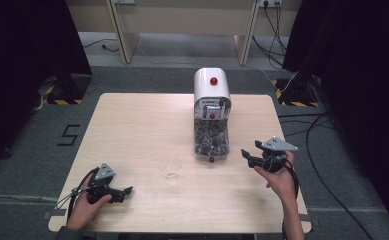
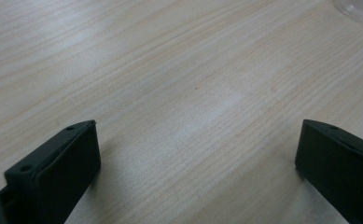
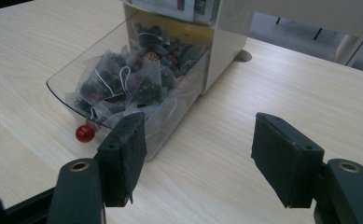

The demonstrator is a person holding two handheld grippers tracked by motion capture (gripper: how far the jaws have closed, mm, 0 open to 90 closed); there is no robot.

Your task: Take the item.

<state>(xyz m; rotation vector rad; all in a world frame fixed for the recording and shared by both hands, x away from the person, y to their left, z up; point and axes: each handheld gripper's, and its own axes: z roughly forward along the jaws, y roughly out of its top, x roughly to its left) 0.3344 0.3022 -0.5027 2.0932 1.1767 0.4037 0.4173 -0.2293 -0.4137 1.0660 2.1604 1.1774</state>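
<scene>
A white dispenser (image 1: 211, 90) stands at the table's far middle, its clear drawer (image 1: 211, 140) pulled out and full of pyramid tea bags (image 3: 123, 79). The drawer's front carries a red knob (image 3: 84, 133). A clear glass cup (image 1: 171, 166) sits left of the drawer's front. My right gripper (image 1: 247, 155) is raised just right of the drawer, pointing at it. It is open with nothing between its jaws (image 3: 198, 140). My left gripper (image 1: 128, 192) rests low at the near left, open over bare wood (image 2: 198, 135). The cup's rim (image 2: 361, 8) shows far ahead of it.
The wooden table (image 1: 132, 125) has bare wood on its left half and along its near edge. Cables lie on the grey floor to the right (image 1: 327, 150). A black "5" mark (image 1: 69, 134) is on the floor at the left.
</scene>
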